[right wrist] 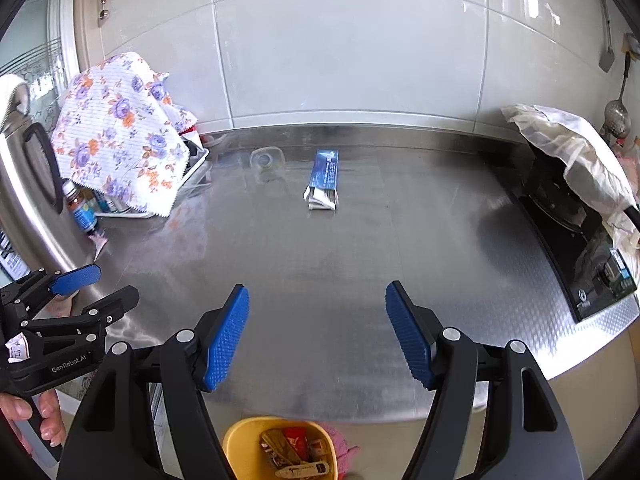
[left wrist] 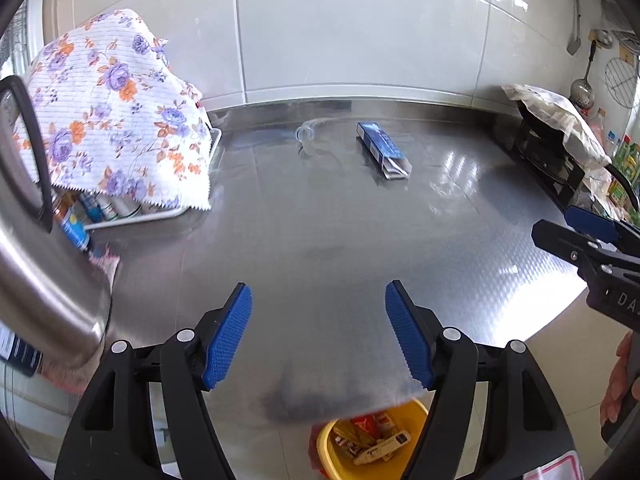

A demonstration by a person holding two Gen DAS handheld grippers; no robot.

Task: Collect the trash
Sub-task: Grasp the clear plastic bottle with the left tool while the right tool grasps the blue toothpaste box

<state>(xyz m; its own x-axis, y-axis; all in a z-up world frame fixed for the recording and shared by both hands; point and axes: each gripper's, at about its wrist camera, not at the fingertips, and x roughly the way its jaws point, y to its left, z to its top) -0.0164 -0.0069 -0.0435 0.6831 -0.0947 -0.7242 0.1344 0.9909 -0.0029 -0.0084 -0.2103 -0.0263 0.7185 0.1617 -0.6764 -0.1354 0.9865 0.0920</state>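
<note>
A blue carton [left wrist: 383, 149] [right wrist: 324, 178] lies flat on the steel counter [left wrist: 320, 232] [right wrist: 320, 248], its torn end facing me. Beside it on the left lies a clear plastic cup [left wrist: 311, 133] [right wrist: 266, 159] on its side. Below the counter's front edge stands a yellow bin [left wrist: 376, 440] [right wrist: 280, 450] holding several wrappers. My left gripper [left wrist: 319, 332] [right wrist: 96, 288] is open with nothing between its blue pads, well short of the carton. My right gripper [right wrist: 318, 332] [left wrist: 560, 224] is open and empty too, over the counter's front.
A floral cloth [left wrist: 116, 116] [right wrist: 120, 132] covers a rack with bottles at the left. A steel kettle [left wrist: 36, 248] [right wrist: 24, 192] stands at the near left. A black stove [left wrist: 552, 152] [right wrist: 580, 240] under a white cloth occupies the right. Utensils hang on the tiled wall.
</note>
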